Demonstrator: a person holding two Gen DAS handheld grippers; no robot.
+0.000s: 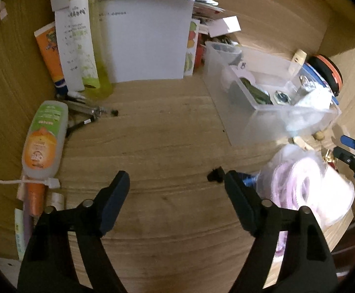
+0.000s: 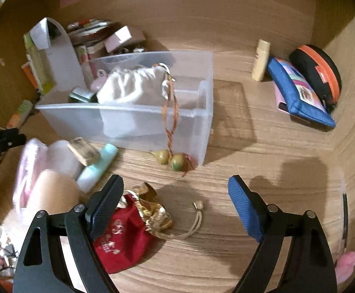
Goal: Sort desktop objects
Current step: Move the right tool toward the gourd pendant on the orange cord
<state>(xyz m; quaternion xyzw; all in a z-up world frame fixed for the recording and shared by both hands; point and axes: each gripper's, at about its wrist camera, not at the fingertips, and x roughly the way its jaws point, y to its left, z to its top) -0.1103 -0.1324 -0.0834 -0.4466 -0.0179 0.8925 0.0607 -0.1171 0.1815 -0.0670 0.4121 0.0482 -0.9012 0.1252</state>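
Presently both claws hang over the wooden worktop [image 1: 167, 136] with their jaws spread wide and nothing between them. Ahead and to the right of the left claw [image 1: 177, 179] stands a clear plastic bin [image 1: 270, 119] with a white pouch [image 2: 128, 85] inside. Just past its right finger lies a small black piece [image 1: 216, 174], and beside that finger a bag of pink cloth [image 1: 309, 190]. To its left lies an orange-labelled bottle [image 1: 43, 141] with a white cable [image 1: 18, 182] across its cap; farther ahead are pens [image 1: 89, 112], upright bottles [image 1: 89, 48] and a stack of white paper [image 1: 148, 39].

Under the left finger of the right claw [image 2: 176, 183] lies a red drawstring pouch [image 2: 121, 239] with gold trim. Straight ahead, two green beads [image 2: 171, 160] on an orange cord hang over the bin's wall onto the worktop. Left of them lies a mint tube [image 2: 97, 166]. Far ahead to the right rest a blue pouch [image 2: 299, 92], a black-and-orange case [image 2: 319, 70] and a cream bottle [image 2: 260, 59].
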